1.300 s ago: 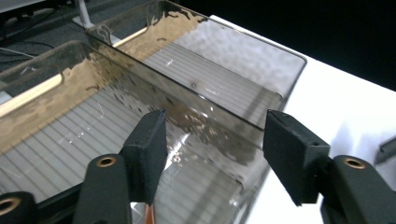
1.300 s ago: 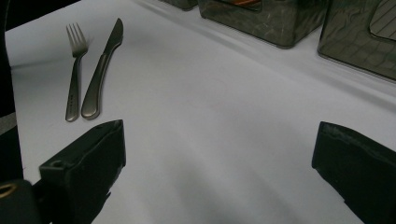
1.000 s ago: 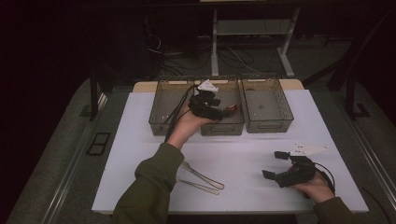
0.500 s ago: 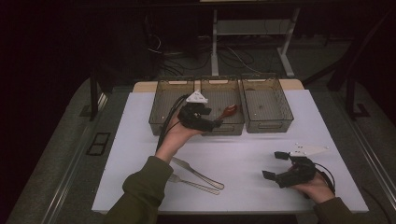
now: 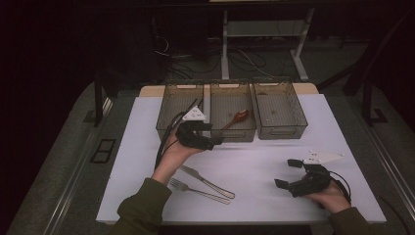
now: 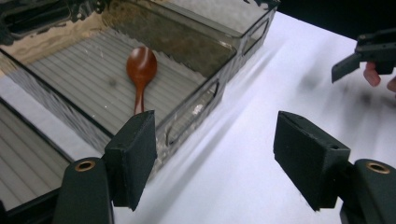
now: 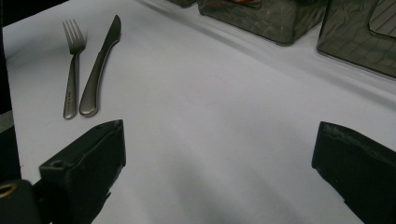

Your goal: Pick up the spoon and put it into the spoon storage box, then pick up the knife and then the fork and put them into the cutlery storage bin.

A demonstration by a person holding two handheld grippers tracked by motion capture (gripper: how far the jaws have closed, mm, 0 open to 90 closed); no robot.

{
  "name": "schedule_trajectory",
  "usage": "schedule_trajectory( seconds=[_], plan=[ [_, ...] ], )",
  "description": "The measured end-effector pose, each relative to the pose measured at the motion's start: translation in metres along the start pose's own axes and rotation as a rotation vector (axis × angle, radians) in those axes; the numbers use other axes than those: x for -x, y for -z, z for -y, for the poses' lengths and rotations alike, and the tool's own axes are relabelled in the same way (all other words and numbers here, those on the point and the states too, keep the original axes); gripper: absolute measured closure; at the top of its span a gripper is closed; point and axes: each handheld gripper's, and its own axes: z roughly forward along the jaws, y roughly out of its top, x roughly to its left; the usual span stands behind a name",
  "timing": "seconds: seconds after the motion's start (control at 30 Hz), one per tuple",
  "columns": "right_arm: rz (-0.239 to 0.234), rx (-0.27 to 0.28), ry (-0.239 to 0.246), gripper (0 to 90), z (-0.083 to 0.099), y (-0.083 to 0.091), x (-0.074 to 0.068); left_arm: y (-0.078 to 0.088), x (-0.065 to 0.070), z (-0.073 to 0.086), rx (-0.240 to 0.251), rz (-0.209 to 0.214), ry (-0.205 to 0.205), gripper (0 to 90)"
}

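The spoon (image 6: 141, 70) lies in the middle bin (image 5: 230, 87), bowl toward the far right, handle running back toward the bin's near wall. The left gripper (image 5: 213, 142) hangs just in front of that near wall with its jaws released and nothing between them. The fork (image 5: 198, 191) and knife (image 5: 208, 180) lie side by side on the surface, near and left of centre, touching neither bin.

The step in hand looks like clearing the bin and going for the next utensil. To do it well, lift the left gripper back over the wall rather than sideways, then come down on the knife handle with the jaws across it, clear of the fork beside it.

The right gripper (image 5: 292, 173) rests low at the near right, jaws spread and empty. The surface between the two grippers is bare. The near edge lies close to the cutlery. The left bin (image 5: 180, 87) and right bin (image 5: 279, 84) flank the middle one.
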Motion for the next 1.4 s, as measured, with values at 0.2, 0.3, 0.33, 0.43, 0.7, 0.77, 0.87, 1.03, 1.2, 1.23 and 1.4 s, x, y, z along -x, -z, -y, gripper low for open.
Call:
schedule_trajectory(
  seconds=[0.2, 0.3, 0.33, 0.43, 0.7, 0.77, 0.87, 1.03, 1.2, 1.23, 1.4],
  plan=[
    [0.004, 0.009, 0.007, 2.2, -0.001, -0.001, 0.001, 0.005, 0.004, 0.015, -0.002, 0.000, 0.008, 29.3],
    [0.006, 0.004, 0.008, 2.2, 0.000, -0.001, 0.002, 0.007, 0.006, 0.022, -0.008, 0.004, 0.010, 29.3],
    [0.007, 0.004, 0.008, 2.2, 0.000, -0.001, 0.002, 0.007, 0.006, 0.025, -0.007, 0.002, 0.010, 29.3],
    [0.005, 0.002, 0.010, 2.2, 0.000, -0.001, 0.002, 0.009, 0.009, 0.031, -0.010, 0.005, 0.013, 29.3],
    [0.007, 0.005, 0.009, 2.2, 0.000, -0.001, 0.002, 0.013, 0.021, 0.047, -0.037, 0.014, 0.008, 29.6],
    [0.006, 0.001, 0.012, 2.2, 0.000, -0.001, 0.002, 0.014, 0.023, 0.051, -0.047, 0.016, 0.001, 30.1],
    [0.007, 0.004, 0.013, 2.2, 0.000, -0.001, 0.001, 0.016, 0.028, 0.058, -0.063, 0.014, -0.001, 30.4],
    [0.007, 0.002, 0.013, 2.2, 0.000, -0.001, 0.001, 0.022, 0.033, 0.072, -0.082, 0.019, 0.001, 33.5],
    [0.005, 0.002, 0.018, 2.2, -0.001, -0.002, 0.001, 0.028, 0.038, 0.082, -0.100, 0.037, -0.002, 46.9],
    [0.006, 0.002, 0.016, 2.2, -0.001, -0.002, 0.001, 0.028, 0.040, 0.084, -0.109, 0.044, -0.002, 49.8],
    [0.011, -0.002, 0.013, 2.2, 0.000, -0.001, 0.001, 0.026, 0.052, 0.090, -0.150, 0.077, -0.033, 71.1]
  ],
)
